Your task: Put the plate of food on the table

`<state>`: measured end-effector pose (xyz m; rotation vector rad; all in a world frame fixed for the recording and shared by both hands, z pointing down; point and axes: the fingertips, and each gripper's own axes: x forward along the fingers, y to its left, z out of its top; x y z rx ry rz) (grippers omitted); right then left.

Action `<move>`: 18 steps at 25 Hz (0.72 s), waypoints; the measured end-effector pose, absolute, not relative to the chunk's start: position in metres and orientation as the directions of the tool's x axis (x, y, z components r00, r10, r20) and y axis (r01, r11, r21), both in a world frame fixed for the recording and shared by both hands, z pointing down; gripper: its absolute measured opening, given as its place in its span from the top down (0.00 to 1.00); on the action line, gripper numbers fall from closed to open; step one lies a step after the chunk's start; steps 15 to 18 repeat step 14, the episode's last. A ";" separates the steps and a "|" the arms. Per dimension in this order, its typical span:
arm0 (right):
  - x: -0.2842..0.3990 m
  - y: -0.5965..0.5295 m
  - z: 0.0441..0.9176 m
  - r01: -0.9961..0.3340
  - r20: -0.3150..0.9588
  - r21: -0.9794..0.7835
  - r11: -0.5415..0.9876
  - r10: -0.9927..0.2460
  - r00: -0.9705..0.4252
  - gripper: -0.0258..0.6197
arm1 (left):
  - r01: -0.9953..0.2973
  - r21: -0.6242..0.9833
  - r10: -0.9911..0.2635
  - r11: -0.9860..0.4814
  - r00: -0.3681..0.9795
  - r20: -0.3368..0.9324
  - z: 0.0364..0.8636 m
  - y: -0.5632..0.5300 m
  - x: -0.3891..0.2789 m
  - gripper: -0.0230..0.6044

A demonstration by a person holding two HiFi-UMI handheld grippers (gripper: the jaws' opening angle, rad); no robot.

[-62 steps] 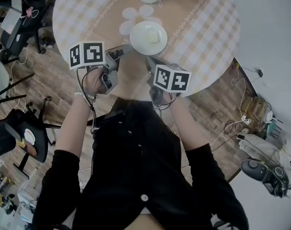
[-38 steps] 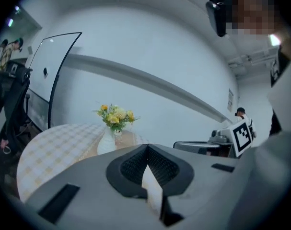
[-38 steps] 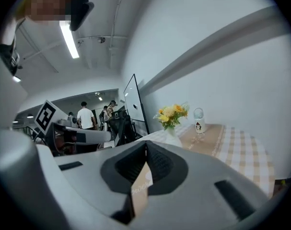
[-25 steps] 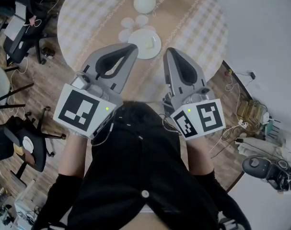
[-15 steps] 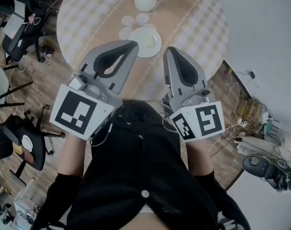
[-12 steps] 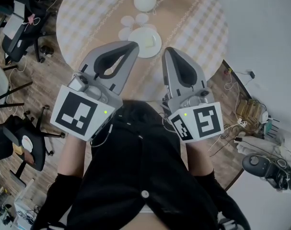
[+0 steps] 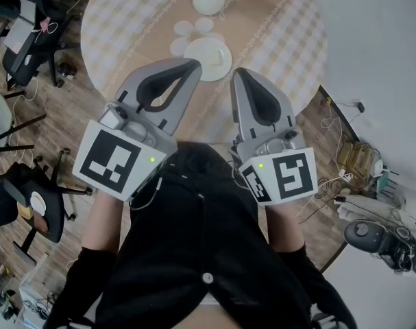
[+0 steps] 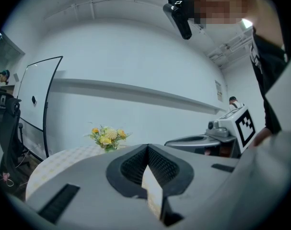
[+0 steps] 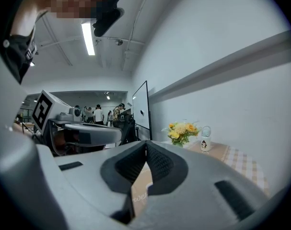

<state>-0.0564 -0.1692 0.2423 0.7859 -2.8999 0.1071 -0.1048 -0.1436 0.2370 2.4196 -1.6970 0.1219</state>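
Table (image 7: pixel 283 33) | plate (image 7: pixel 197 49) holds food (image 7: pixel 213 58) | vase (image 7: pixel 209 0) holds flowers (image 8: pixel 107 137)

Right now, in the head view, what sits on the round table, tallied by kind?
Plate of food: 1
Vase of flowers: 1
Small white discs: 3
Total: 5

- The plate (image 7: pixel 197 46) lay on the table (image 7: pixel 290 40).
- The vase (image 7: pixel 209 1) stood on it, just beyond the plate.
- An office chair (image 7: pixel 29 46) stood left of the table.
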 end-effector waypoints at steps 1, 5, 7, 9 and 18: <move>-0.057 -0.169 0.242 -0.505 0.151 -0.024 0.863 -0.496 -0.855 0.96 | -0.938 0.103 -0.923 -0.331 0.344 0.172 0.237 -0.143 -0.104 0.96; -0.058 -0.166 0.244 -0.496 0.157 0.008 0.868 -0.491 -0.857 0.96 | -0.937 0.103 -0.922 -0.333 0.347 0.173 0.237 -0.142 -0.103 0.96; -0.059 -0.164 0.244 -0.494 0.159 0.015 0.869 -0.490 -0.857 0.96 | -0.937 0.104 -0.922 -0.335 0.348 0.171 0.238 -0.142 -0.102 0.96; -0.058 -0.164 0.245 -0.495 0.162 0.021 0.869 -0.491 -0.856 0.96 | -0.935 0.102 -0.920 -0.339 0.352 0.172 0.238 -0.142 -0.101 0.96; -0.057 -0.167 0.248 -0.502 0.173 0.035 0.864 -0.500 -0.849 0.96 | -0.931 0.088 -0.913 -0.353 0.364 0.184 0.241 -0.143 -0.097 0.96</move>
